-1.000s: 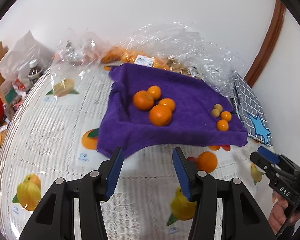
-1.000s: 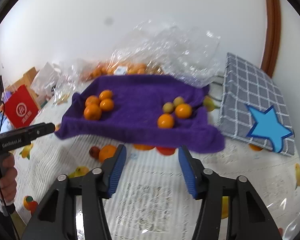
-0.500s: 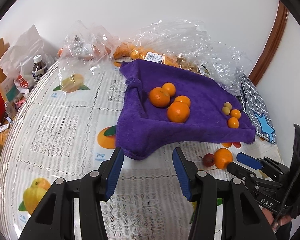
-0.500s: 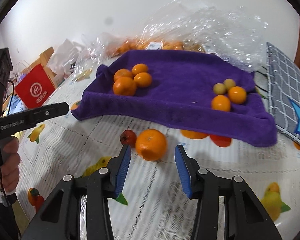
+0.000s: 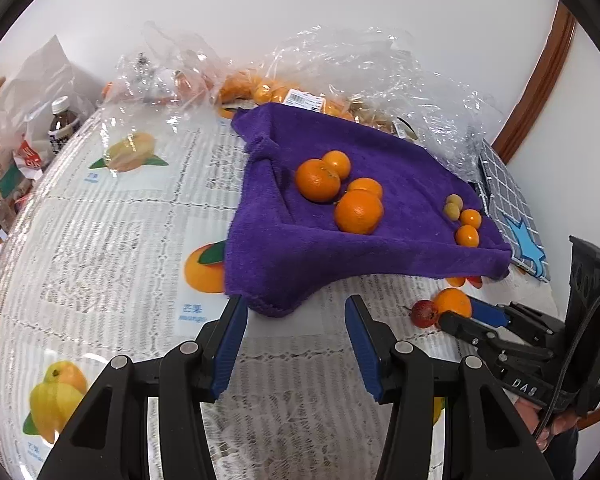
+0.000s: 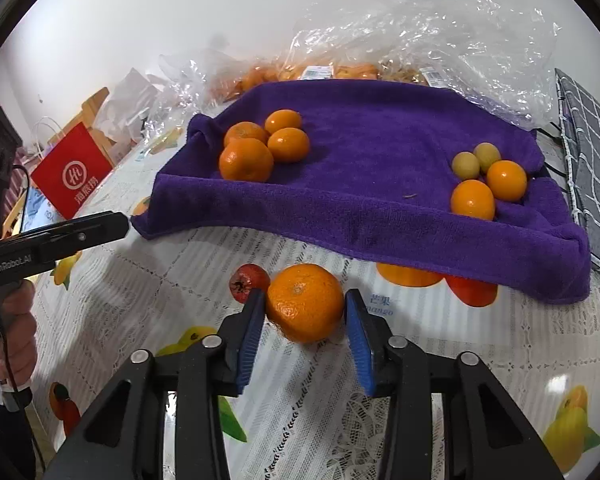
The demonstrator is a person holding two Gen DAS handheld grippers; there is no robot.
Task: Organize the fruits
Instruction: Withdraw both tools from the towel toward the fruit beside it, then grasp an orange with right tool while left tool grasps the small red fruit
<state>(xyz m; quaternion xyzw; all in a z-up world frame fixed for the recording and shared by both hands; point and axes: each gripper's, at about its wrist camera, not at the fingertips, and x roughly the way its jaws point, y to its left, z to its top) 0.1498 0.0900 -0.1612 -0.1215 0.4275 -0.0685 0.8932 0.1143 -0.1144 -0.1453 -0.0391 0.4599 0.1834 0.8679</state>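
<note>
A purple towel [image 5: 380, 240] [image 6: 380, 184] lies on the table with several oranges [image 5: 356, 212] [image 6: 246, 160] on its left part and small kumquats [image 5: 466, 236] [image 6: 472, 200] on its right. A loose orange [image 6: 305, 302] [image 5: 452, 302] sits on the table in front of the towel, with a small red fruit [image 6: 249, 282] [image 5: 424, 314] beside it. My right gripper [image 6: 305, 312] is open, its fingers on both sides of the loose orange, close to it. My left gripper [image 5: 296, 320] is open and empty near the towel's front edge.
Clear plastic bags [image 5: 360, 64] with more fruit lie behind the towel. A grey checked cushion [image 6: 588, 152] lies at the right. A red bag [image 6: 70, 176], a bottle [image 5: 62, 124] and clutter stand off the table's left. The tablecloth [image 5: 100, 240] bears printed fruit pictures.
My right gripper has moved forward and down until its fingers straddle the loose orange. My left gripper has drifted left and stayed open.
</note>
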